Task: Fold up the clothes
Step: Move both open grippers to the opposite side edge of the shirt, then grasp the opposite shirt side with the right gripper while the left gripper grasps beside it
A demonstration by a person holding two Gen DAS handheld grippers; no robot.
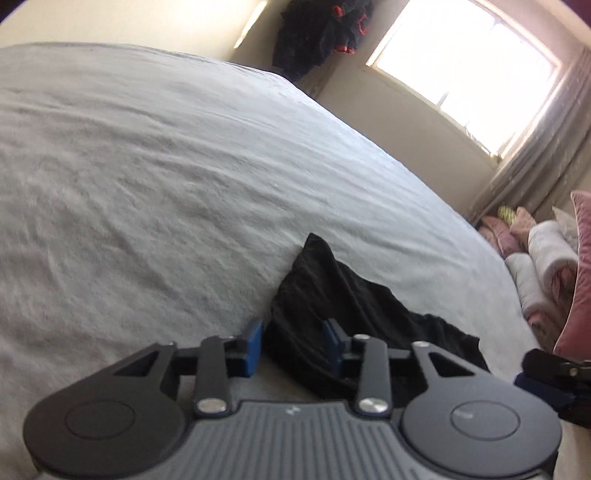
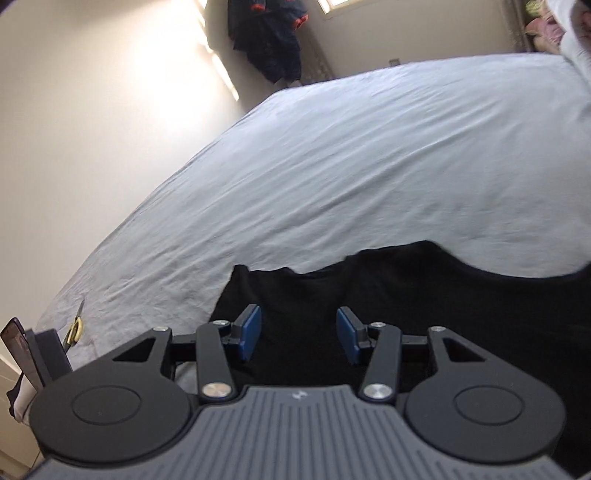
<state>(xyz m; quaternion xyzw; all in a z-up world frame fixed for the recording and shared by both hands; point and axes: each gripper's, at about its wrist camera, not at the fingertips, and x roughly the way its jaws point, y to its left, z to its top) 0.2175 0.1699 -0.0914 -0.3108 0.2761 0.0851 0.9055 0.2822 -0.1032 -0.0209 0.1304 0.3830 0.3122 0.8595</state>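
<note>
A crumpled black garment (image 1: 354,306) lies on the pale grey bed sheet (image 1: 147,177), with one corner standing up in a peak. My left gripper (image 1: 293,341) is low over its left edge. The bunched cloth fills the gap between the blue pads (image 1: 254,345), and both pads touch it. In the right wrist view the same black garment (image 2: 424,295) spreads across the near part of the sheet (image 2: 369,155). My right gripper (image 2: 299,334) hovers over it with its pads well apart and nothing gripped between them.
Dark clothes with orange trim (image 1: 325,33) hang in the far corner beside a bright window (image 1: 469,62). Pink pillows and rolled white bedding (image 1: 546,258) lie at the right. Yellow-handled scissors (image 2: 75,326) and a phone (image 2: 14,343) sit at the bed's left edge.
</note>
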